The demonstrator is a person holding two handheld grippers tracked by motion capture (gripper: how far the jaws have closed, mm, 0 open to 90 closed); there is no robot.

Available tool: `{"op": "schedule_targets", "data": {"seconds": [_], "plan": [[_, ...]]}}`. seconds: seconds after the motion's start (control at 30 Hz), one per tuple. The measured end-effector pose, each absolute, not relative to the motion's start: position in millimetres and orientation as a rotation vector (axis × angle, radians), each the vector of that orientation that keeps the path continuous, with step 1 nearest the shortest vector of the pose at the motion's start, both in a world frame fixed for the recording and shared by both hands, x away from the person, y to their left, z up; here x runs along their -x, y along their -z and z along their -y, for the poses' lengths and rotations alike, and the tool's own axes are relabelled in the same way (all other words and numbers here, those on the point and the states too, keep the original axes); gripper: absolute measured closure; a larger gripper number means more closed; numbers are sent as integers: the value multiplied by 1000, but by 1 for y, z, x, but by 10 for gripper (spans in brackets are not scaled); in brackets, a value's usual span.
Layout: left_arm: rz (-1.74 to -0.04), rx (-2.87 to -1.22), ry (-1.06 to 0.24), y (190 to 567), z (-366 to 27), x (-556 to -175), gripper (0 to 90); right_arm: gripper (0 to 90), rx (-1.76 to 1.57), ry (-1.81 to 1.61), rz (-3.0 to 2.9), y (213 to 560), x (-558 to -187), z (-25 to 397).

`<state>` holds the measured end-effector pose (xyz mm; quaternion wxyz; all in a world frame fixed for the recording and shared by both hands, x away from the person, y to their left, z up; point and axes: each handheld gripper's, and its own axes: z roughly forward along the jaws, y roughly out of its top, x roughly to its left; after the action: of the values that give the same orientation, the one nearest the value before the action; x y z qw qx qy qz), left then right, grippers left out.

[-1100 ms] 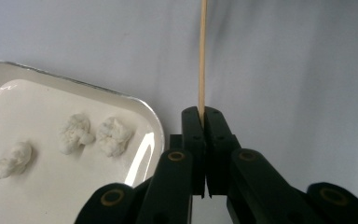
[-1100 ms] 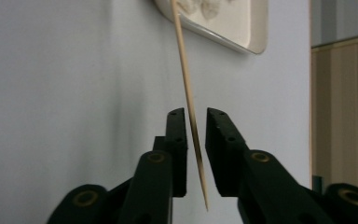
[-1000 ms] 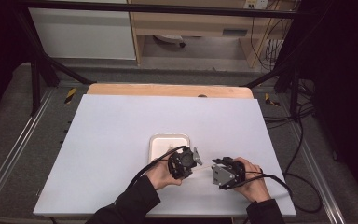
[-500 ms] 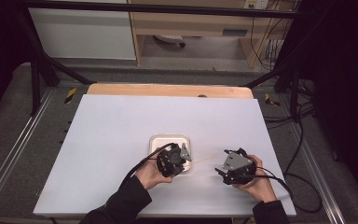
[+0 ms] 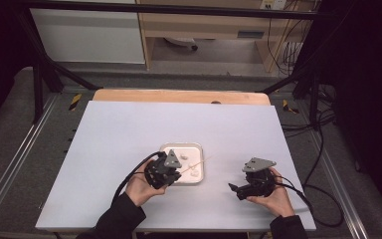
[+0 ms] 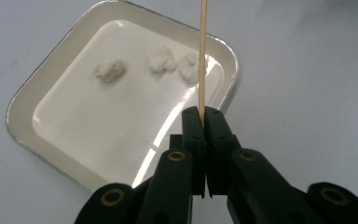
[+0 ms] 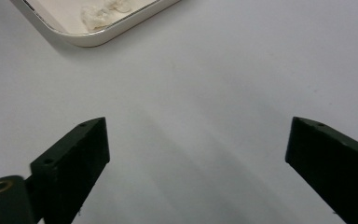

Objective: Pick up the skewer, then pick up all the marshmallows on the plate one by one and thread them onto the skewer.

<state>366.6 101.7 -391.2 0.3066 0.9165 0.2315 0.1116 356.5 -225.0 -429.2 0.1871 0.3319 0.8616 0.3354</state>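
White table (image 5: 129, 149) bearing a shallow, rounded-square white tray (image 6: 42, 98), which lies directly ahead of and below the left gripper (image 6: 204, 112) and up and to the left of the right gripper's (image 7: 196, 144) jaws. The tray holds three small white crumbly lumps (image 6: 109, 71): one apart from the others, two close together nearer the left gripper's stick. Left gripper: jaws closed on a thin wooden skewer (image 6: 202, 51), clamped at its near end; the skewer runs straight out from the tips, crossing above the paired lumps and the tray's far rim. Right gripper: jaws spread wide, holding nothing, over bare table just beside the tray corner, well apart from the skewer
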Motion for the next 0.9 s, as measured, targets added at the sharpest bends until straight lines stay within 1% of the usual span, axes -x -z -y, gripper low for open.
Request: {"op": "schedule_targets", "data": {"seconds": [0.47,0.9], "plan": [[-749,-2256,-341,398,-152,-357,884,8,-1049,-1071,-2421,426,-361,214],[-819,-2150,-377,410,-185,-346,884,6,-1070,-1149,-2388,418,-372,187]]}}
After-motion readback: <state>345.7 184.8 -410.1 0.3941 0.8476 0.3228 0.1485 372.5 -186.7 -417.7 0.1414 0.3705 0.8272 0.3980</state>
